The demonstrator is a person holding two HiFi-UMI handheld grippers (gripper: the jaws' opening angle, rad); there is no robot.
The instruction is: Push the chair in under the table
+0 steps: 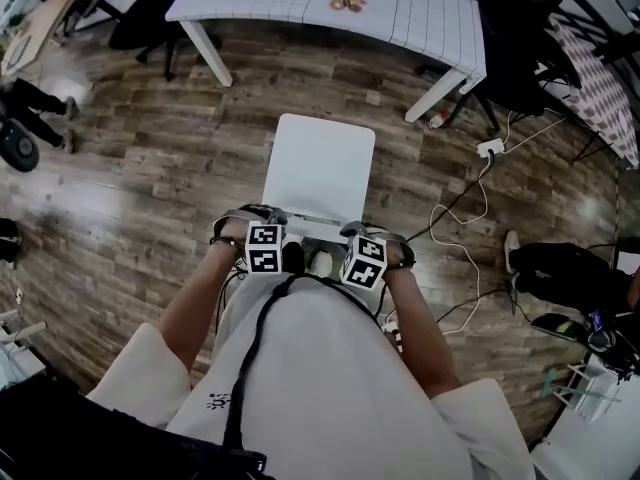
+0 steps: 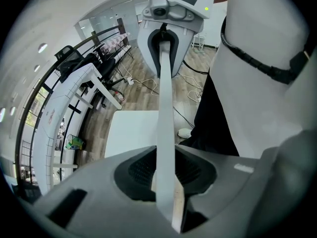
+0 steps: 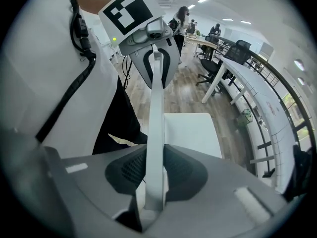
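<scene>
A white chair stands on the wooden floor with its seat (image 1: 318,163) facing the white table (image 1: 400,8) ahead, a gap of floor between them. I stand behind it. My left gripper (image 1: 268,236) and right gripper (image 1: 362,243) are each shut on the top rim of the thin white backrest (image 1: 312,227), a little apart. In the left gripper view the backrest (image 2: 166,108) runs edge-on between the jaws of my left gripper (image 2: 166,170), with the seat (image 2: 133,133) beyond. The right gripper view shows my right gripper (image 3: 153,170) clamped on the backrest (image 3: 156,113) in the same way.
Cables and a white power strip (image 1: 490,148) lie on the floor to the right of the chair. A dark jacket (image 1: 510,8) hangs over the table's right end. Black office chairs (image 1: 150,8) stand at the far left. A person's legs (image 1: 560,268) are at the right.
</scene>
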